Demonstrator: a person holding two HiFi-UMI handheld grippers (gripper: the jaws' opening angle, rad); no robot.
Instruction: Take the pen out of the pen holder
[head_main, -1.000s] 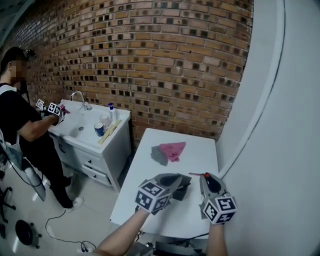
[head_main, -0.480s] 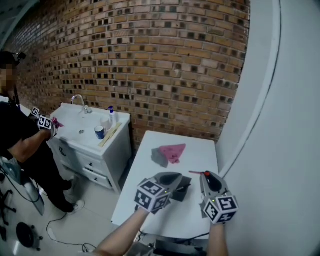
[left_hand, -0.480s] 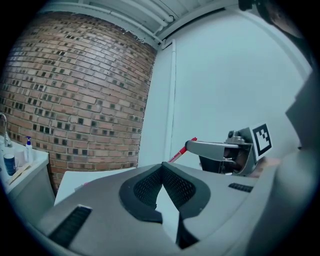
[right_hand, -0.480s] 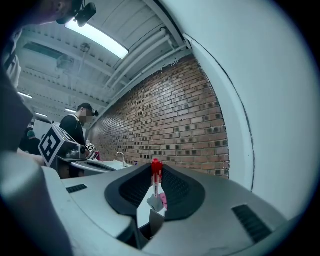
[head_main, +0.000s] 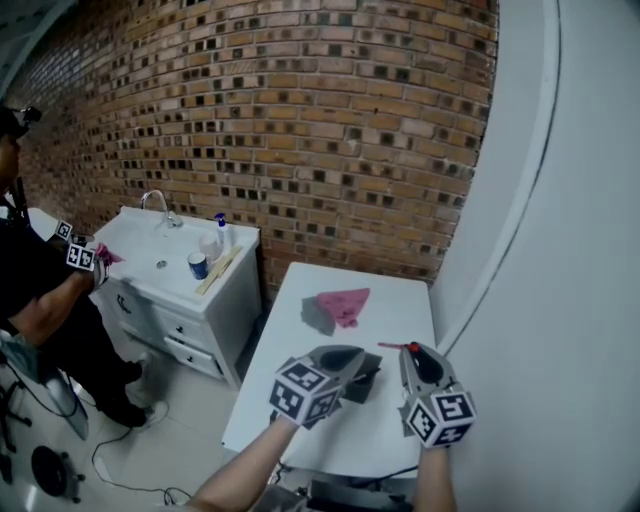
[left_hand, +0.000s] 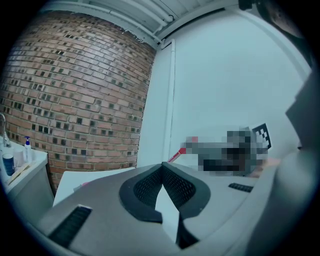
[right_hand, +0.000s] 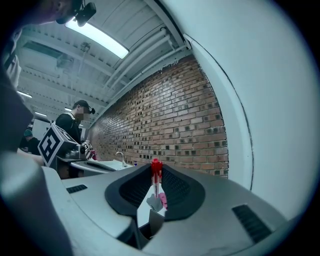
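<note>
Right gripper (head_main: 409, 350) clamped on the red pen (right_hand: 156, 176), level above the white table (head_main: 400, 300). Left gripper (head_main: 352, 354) jaws together, empty, just over a dark box, probably the pen holder (head_main: 364, 381). Pen looks out already. Next: set it down clear of the holder.

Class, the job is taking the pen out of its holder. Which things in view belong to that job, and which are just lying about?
Belongs to the job: red pen, clamped in the right gripper; dark item by the left gripper, perhaps the holder; white table.

Lying about: pink object on the table; blue cup and bottle on the sink unit.
</note>
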